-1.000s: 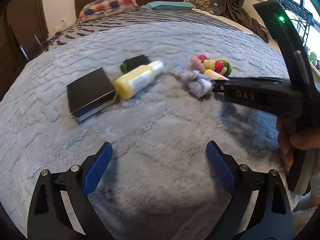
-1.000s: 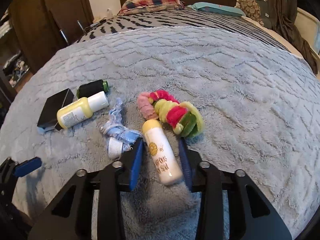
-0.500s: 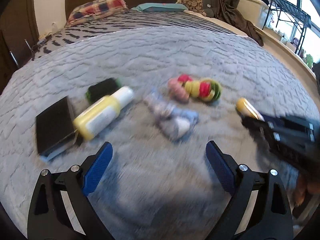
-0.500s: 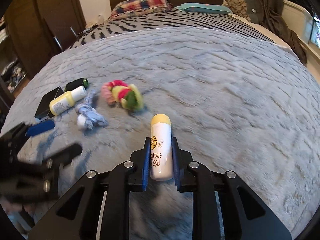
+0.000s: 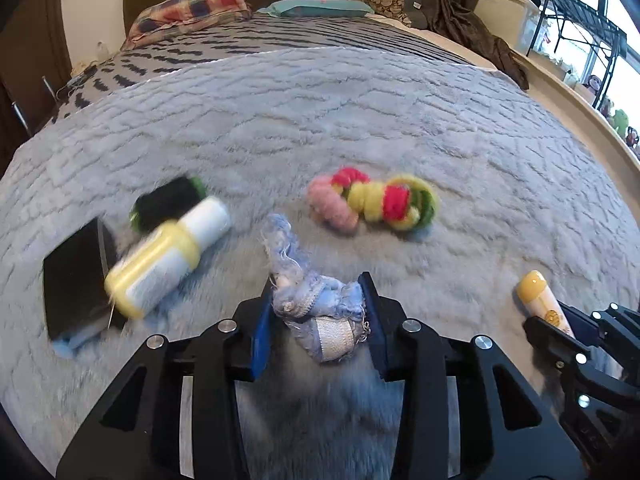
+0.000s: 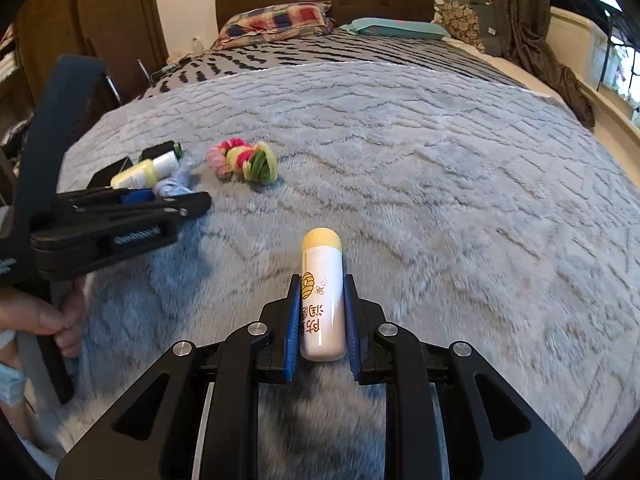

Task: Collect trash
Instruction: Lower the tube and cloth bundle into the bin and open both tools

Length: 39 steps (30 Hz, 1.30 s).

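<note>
The right gripper (image 6: 320, 316) pinches a tube (image 6: 322, 300) (yellow cap), while the left gripper (image 5: 318, 326) half-closes around the blue rag (image 5: 312, 304).

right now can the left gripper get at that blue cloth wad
Probably yes: the blue cloth wad already sits between the open fingers of the left gripper, with nothing in between. The yellow bottle lies off to its side.

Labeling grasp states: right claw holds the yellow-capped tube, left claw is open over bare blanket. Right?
Not quite. The left claw isn't over bare blanket: the left wrist view shows it around the blue fabric scrap. The right claw does hold the yellow-capped tube.
</note>
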Each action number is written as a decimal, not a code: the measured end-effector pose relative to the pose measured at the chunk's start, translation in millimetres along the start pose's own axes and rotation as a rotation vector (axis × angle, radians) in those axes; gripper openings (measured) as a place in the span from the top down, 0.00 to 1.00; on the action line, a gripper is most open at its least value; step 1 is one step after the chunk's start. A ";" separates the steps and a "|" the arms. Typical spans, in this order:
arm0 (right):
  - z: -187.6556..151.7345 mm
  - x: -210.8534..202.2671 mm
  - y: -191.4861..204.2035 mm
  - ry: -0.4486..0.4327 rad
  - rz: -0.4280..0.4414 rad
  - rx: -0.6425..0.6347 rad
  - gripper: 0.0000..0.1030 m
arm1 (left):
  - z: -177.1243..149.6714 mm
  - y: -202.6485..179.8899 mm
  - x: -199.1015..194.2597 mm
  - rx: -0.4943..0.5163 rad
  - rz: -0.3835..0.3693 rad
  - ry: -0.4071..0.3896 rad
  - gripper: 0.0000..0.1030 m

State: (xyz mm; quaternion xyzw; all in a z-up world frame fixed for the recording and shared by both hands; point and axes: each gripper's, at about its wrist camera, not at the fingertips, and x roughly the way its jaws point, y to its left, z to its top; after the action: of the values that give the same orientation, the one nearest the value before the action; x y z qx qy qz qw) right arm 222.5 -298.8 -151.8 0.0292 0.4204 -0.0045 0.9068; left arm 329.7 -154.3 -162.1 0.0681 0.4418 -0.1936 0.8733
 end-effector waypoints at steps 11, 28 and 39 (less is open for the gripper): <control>-54.1 -62.0 29.3 -0.024 0.048 0.014 0.80 | -90.1 -4.7 -86.0 0.027 -0.020 -0.050 0.66; -166.4 -129.7 65.1 0.032 0.131 0.068 0.80 | -237.6 -26.3 -176.5 -0.001 -0.089 -0.077 0.66; -236.9 -106.7 72.4 0.182 0.133 0.071 0.80 | -323.4 -34.3 -156.0 -0.020 -0.085 0.083 0.66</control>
State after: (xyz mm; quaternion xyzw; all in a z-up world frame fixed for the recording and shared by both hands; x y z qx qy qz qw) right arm -24.6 -214.8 -219.6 0.0893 0.4977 0.0438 0.8616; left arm -8.4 -48.6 -230.0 0.0483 0.4822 -0.2231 0.8458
